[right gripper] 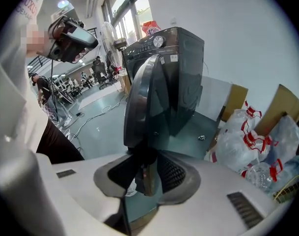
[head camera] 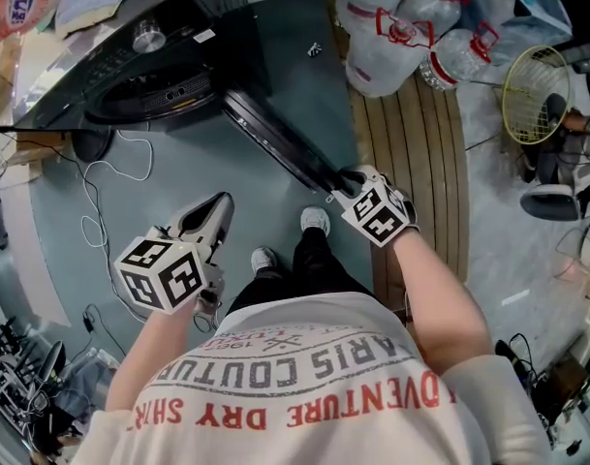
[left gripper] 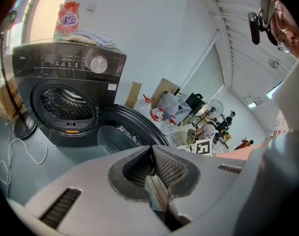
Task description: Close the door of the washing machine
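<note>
A person stands on the grey-green floor (head camera: 275, 37) before a dark front-loading washing machine (head camera: 149, 76), whose round door (head camera: 275, 139) is swung fully open, away from the drum and towards the person's feet. The right gripper (head camera: 348, 180) is at the door's outer edge, the end farthest from the washing machine; its own view shows its jaws closed on that rim, the door standing edge-on between the pads. The left gripper (head camera: 217, 206) hangs in front of the washing machine, apart from the door and pointing at it, its jaws pressed together with nothing between them. A red-and-white detergent bag (left gripper: 67, 19) sits on top of the washing machine. Beside the washing machine, past the open door, clear bags of plastic bottles (head camera: 401, 27) lie on a slatted wooden board (head camera: 420, 153).
</note>
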Available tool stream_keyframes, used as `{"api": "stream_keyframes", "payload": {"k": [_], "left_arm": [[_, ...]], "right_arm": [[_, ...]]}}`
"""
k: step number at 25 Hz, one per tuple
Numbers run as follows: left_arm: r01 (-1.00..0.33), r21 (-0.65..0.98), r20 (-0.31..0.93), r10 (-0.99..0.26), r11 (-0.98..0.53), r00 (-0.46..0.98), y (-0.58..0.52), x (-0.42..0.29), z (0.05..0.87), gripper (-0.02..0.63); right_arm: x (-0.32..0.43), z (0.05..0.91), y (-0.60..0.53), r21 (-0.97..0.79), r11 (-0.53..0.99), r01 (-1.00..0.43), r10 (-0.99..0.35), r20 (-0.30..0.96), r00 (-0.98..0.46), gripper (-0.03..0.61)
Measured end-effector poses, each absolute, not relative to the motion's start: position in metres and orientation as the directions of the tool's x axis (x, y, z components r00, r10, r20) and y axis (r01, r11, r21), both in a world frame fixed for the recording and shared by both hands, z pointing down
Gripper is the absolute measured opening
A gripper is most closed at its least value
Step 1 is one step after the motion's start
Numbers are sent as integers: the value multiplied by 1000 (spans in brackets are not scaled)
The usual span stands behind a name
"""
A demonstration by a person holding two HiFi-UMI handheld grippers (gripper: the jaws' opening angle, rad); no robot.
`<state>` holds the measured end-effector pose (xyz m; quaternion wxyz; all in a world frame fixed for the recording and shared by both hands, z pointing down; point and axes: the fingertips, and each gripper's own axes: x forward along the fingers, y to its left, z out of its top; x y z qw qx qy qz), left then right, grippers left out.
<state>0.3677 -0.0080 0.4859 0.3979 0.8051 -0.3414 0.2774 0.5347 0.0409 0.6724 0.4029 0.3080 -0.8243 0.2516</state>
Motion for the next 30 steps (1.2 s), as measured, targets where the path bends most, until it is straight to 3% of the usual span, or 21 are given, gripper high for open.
{"api": "stream_keyframes", "payload": {"k": [14, 30], "left_arm": [[-799, 389, 696, -422, -459, 581, -19, 337, 474, 38], [-769, 450, 707, -345, -454, 618, 4, 245, 483, 38]], "right_arm": [[536, 676, 39, -194, 651, -734, -265, 848, -459, 118], [467, 676, 71, -196, 519, -832, -298, 870, -391, 117]]}}
